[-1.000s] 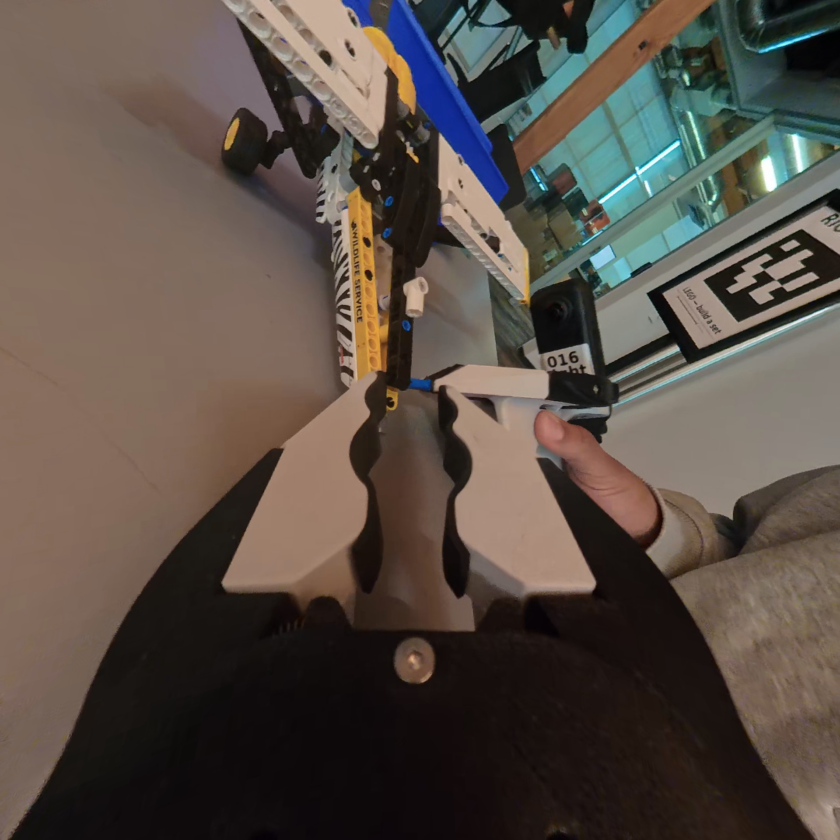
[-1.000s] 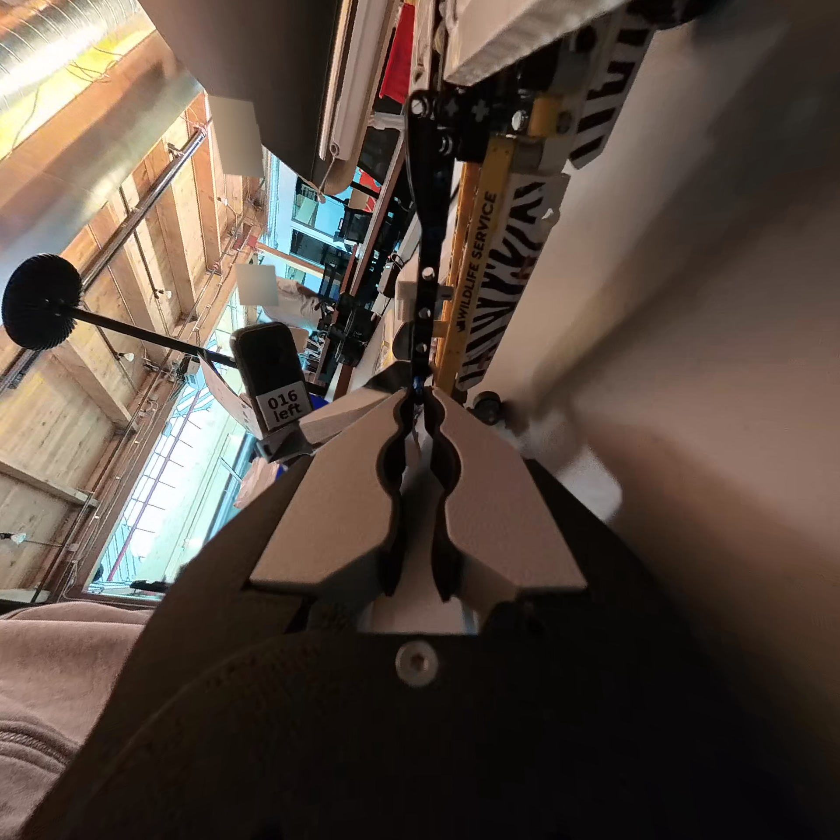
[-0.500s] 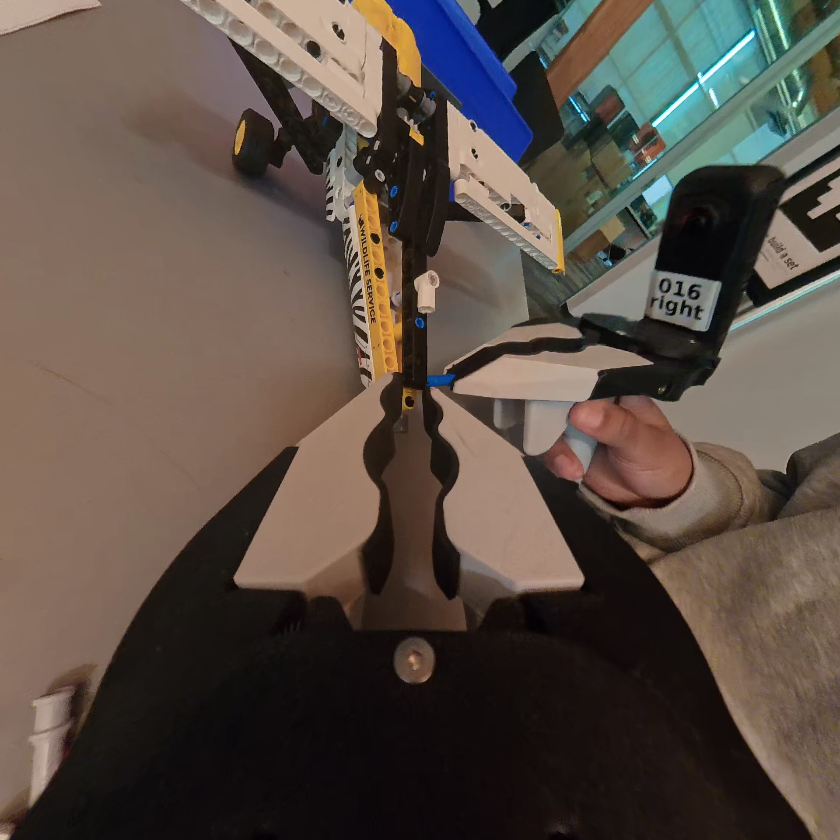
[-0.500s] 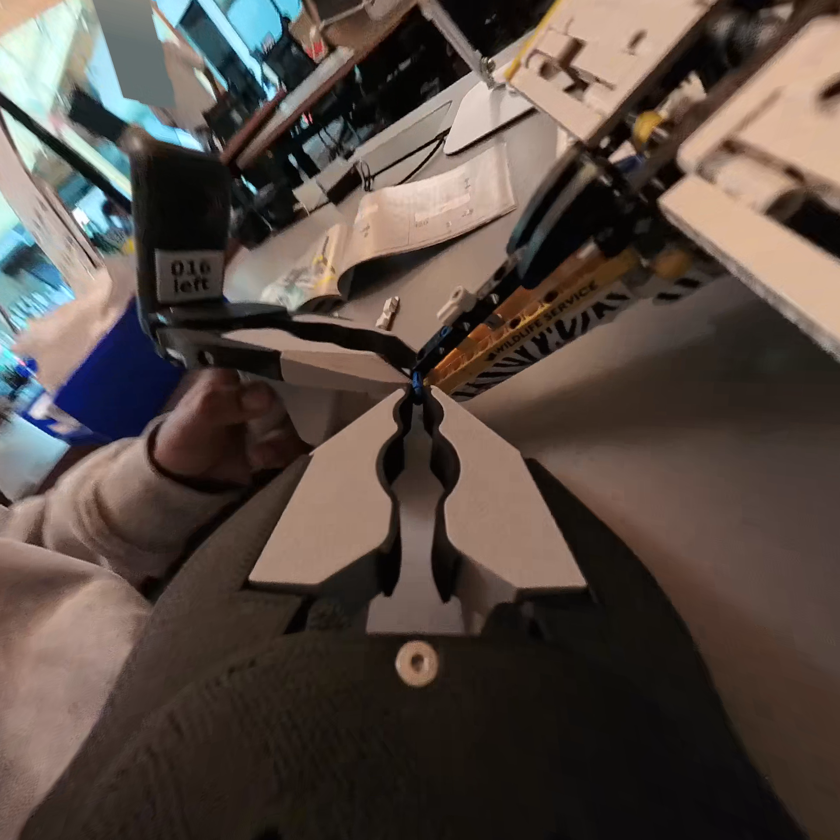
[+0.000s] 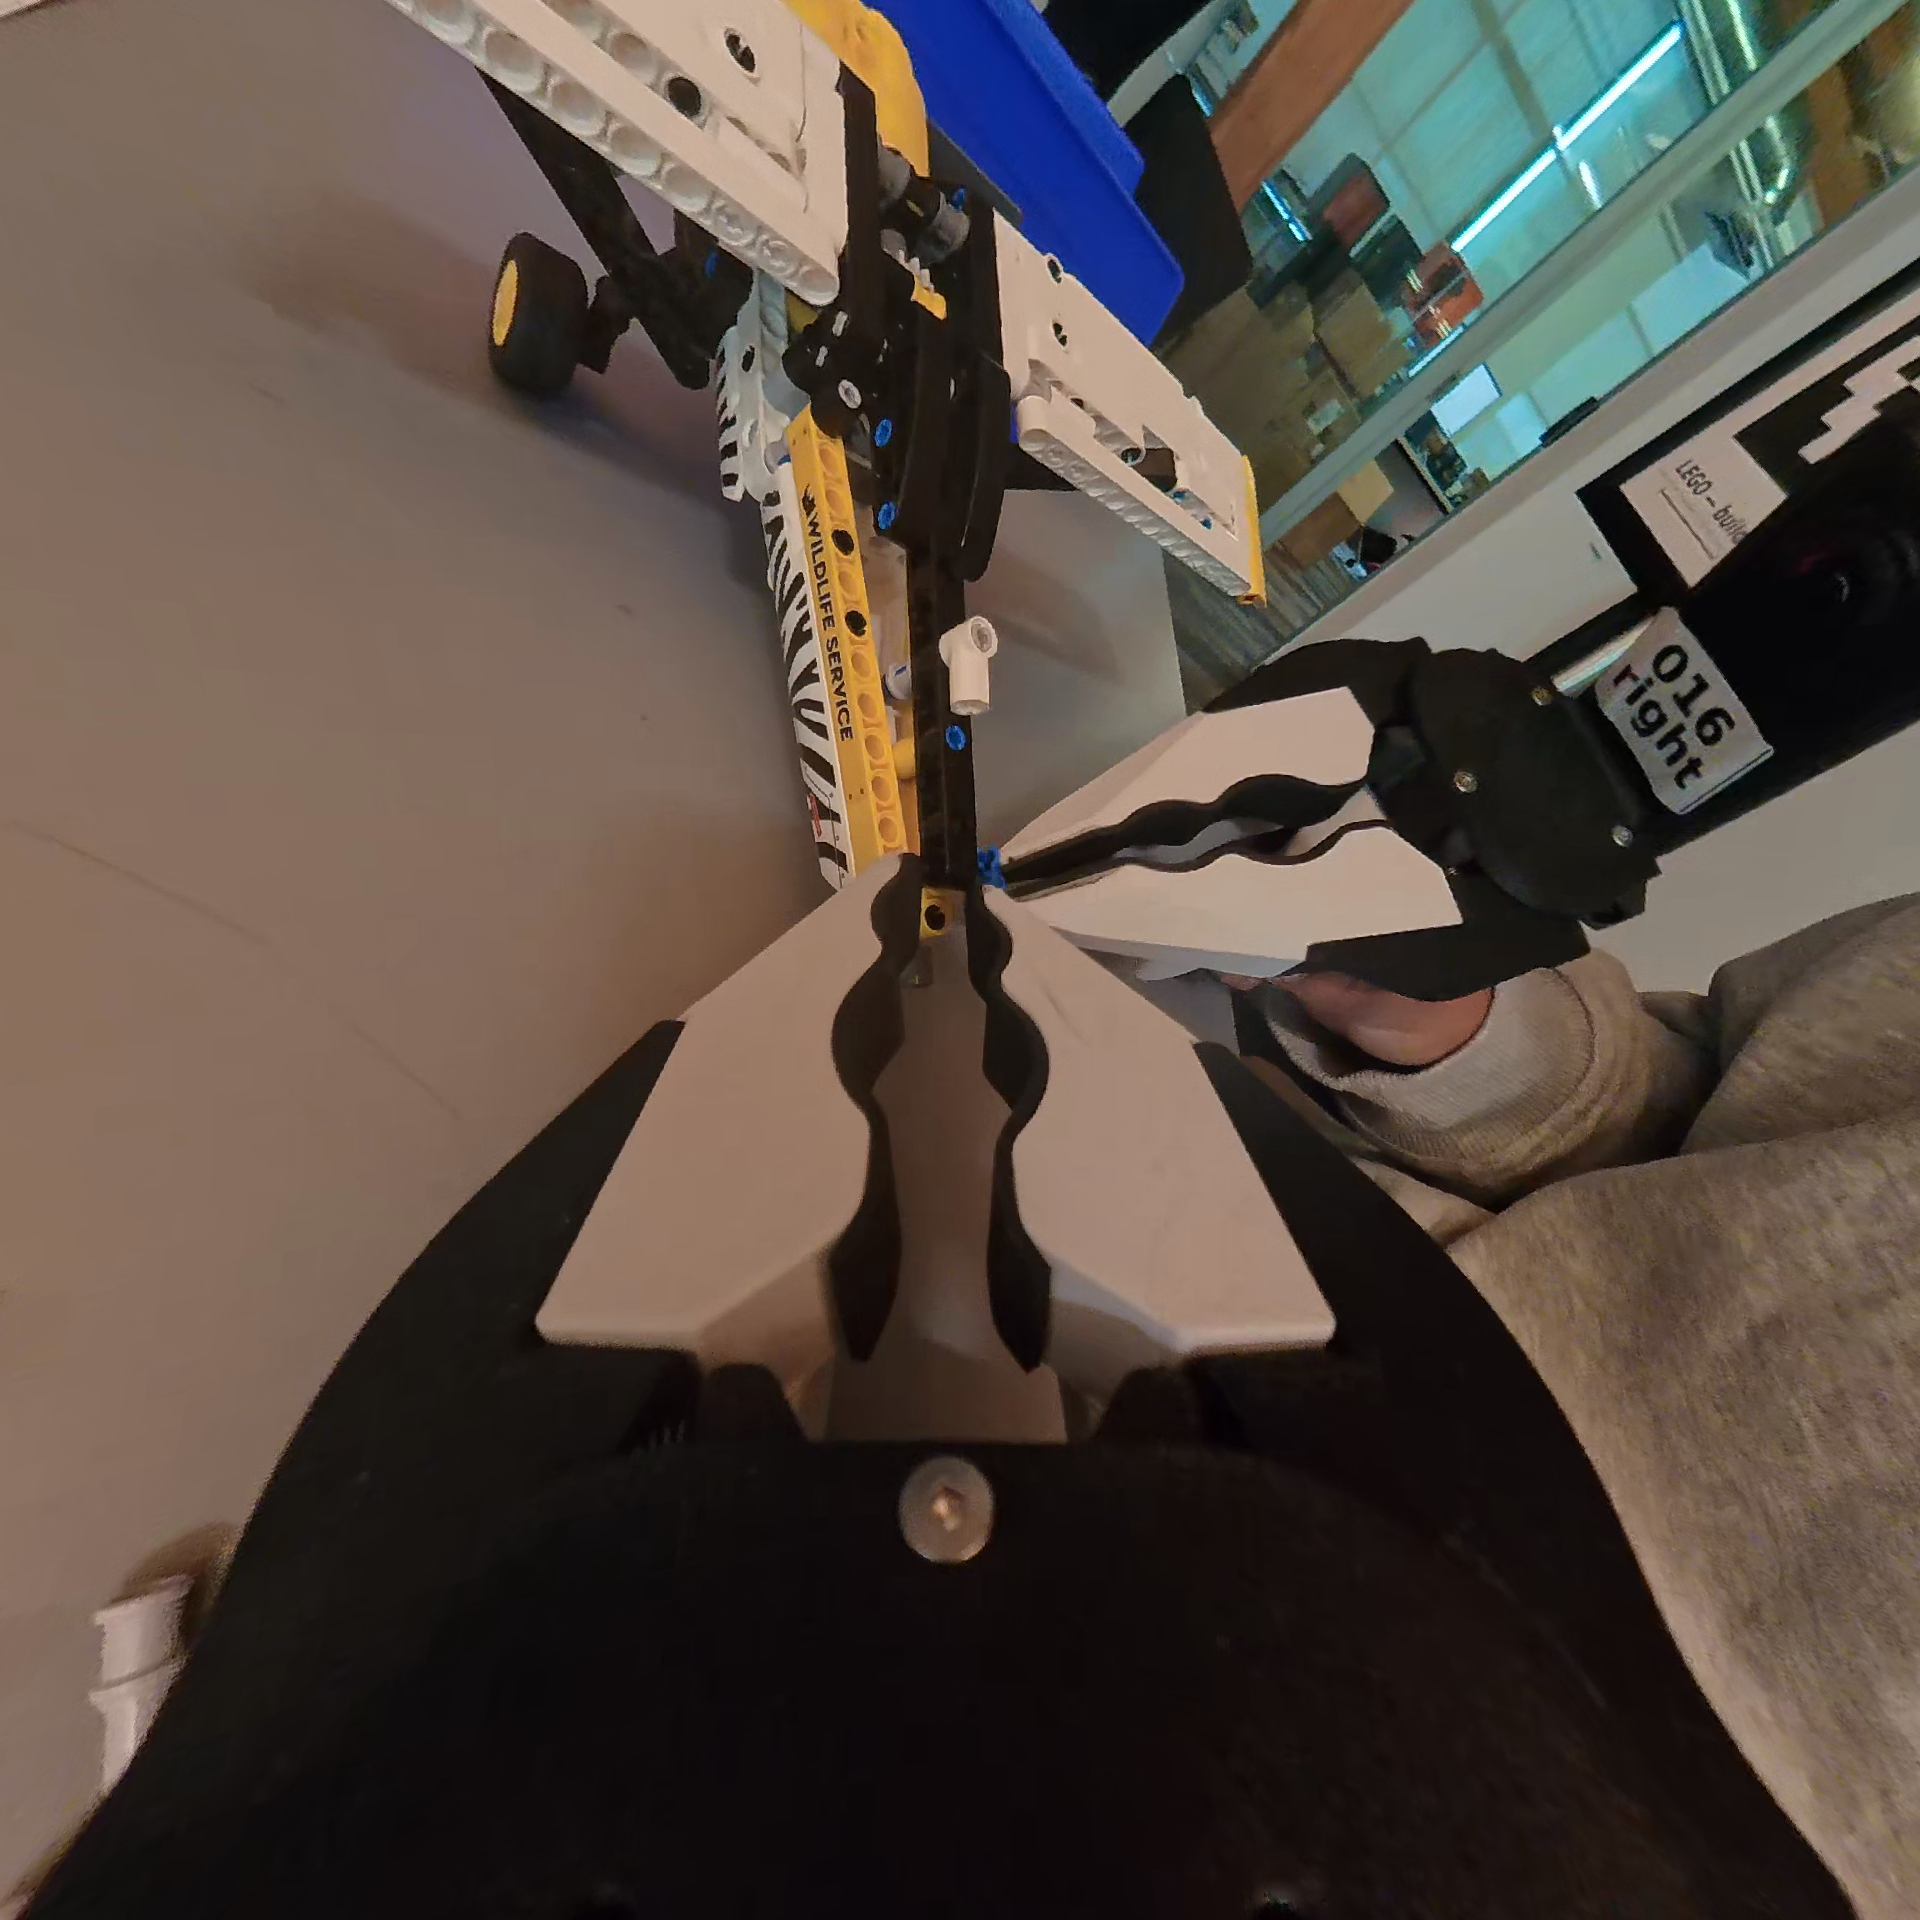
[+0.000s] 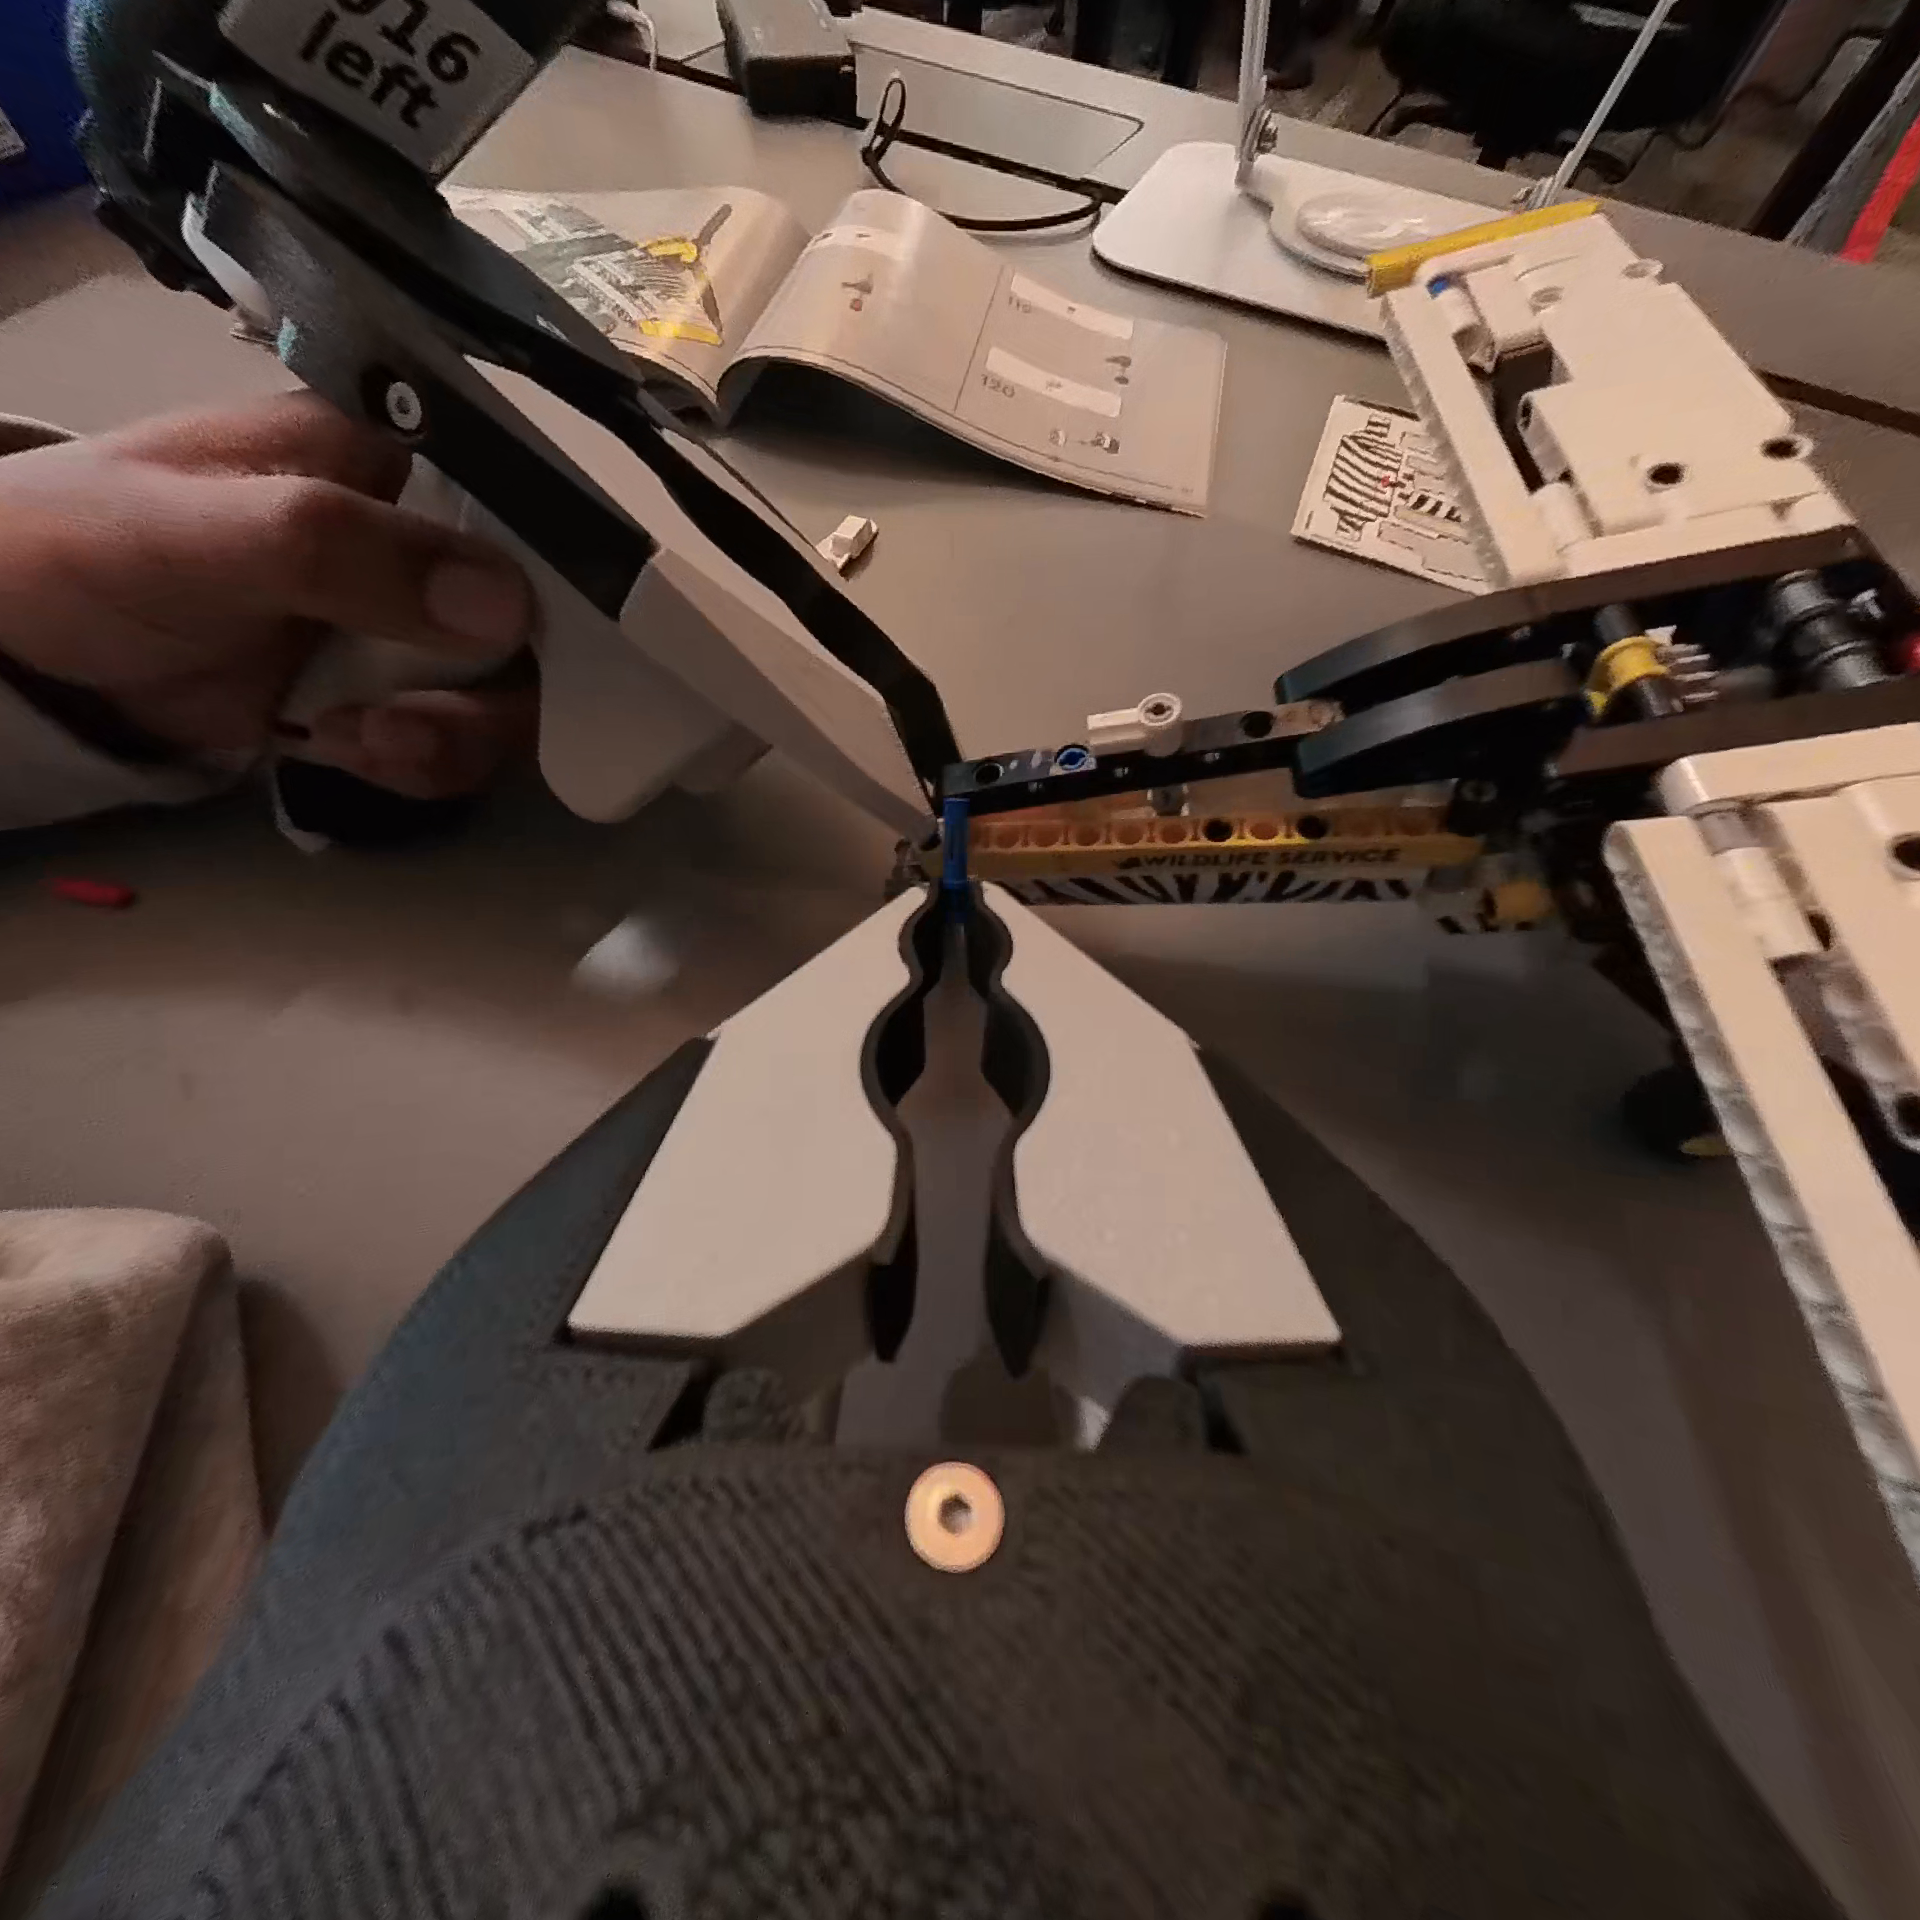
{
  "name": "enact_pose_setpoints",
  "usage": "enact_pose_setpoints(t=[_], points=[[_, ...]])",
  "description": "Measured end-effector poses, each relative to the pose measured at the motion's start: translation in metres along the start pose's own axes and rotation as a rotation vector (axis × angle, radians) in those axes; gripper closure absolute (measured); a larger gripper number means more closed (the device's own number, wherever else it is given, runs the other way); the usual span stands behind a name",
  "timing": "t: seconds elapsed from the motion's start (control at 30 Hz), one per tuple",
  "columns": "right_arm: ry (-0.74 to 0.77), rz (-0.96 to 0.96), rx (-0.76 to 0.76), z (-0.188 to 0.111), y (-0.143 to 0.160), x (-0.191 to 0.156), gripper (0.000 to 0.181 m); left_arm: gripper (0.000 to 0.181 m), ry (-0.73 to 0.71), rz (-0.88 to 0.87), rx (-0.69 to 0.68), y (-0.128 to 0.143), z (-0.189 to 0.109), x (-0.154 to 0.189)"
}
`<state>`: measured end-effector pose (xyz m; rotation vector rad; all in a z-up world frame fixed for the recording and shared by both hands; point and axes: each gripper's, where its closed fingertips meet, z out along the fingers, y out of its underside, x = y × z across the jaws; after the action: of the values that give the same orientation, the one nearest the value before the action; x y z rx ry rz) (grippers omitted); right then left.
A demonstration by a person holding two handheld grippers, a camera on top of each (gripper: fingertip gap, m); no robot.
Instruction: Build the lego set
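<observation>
In the left wrist view, the left hand-held gripper (image 5: pixel 940 904) pinches the tail end of the lego model (image 5: pixel 883 436), its fingers narrow around the yellow and black beams, just as they were half a second ago. The model stands on the grey counter (image 5: pixel 312 727), its white wings and a yellow-hubbed wheel (image 5: pixel 530 312) at the far end. The right hand-held gripper (image 5: pixel 1003 868) reaches in from the right with a small blue pin (image 5: pixel 987 860) nipped between its nearly closed tips; since a second ago it has rolled, so both its wavy black pads now face the camera, and the pin touches the black beam. In the right wrist view, the same blue pin (image 6: pixel 956 857) sits in the right hand-held gripper (image 6: pixel 954 914), pressed against the end of the black beam of the lego model (image 6: pixel 1195 821). The view has swung sharply since a second ago: the counter (image 6: pixel 520 1018) now lies level. The left hand-held gripper (image 6: pixel 925 800) comes in from the upper left, held by a hand (image 6: pixel 260 582). Behind lie an open instruction booklet (image 6: pixel 935 343), a sticker sheet (image 6: pixel 1371 499) and a small white piece (image 6: pixel 847 540).
</observation>
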<state>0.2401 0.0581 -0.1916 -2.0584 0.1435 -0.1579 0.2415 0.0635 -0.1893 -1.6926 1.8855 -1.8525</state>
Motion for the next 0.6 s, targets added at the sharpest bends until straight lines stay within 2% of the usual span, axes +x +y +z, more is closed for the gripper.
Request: enact_pose_setpoints(t=[0.23,0.37,0.5,0.6], points=[[-0.021,0.003,-0.096,-0.001,0.004,-0.002,0.179,0.170,0.008,0.002,0.008,-0.001,0.000,0.001],[0.011,-0.114,-0.132,-0.004,-0.001,-0.004,0.179,0.147,0.074,-0.018,0.043,-0.005,-0.003,0.011],[0.033,-0.195,-0.067,-0.009,-0.012,-0.006,0.179,0.126,0.118,-0.009,0.111,-0.016,-0.013,0.021],[0.037,-0.230,0.028,-0.018,-0.027,-0.011,0.179,0.128,0.157,0.008,0.140,-0.021,-0.017,0.032]])
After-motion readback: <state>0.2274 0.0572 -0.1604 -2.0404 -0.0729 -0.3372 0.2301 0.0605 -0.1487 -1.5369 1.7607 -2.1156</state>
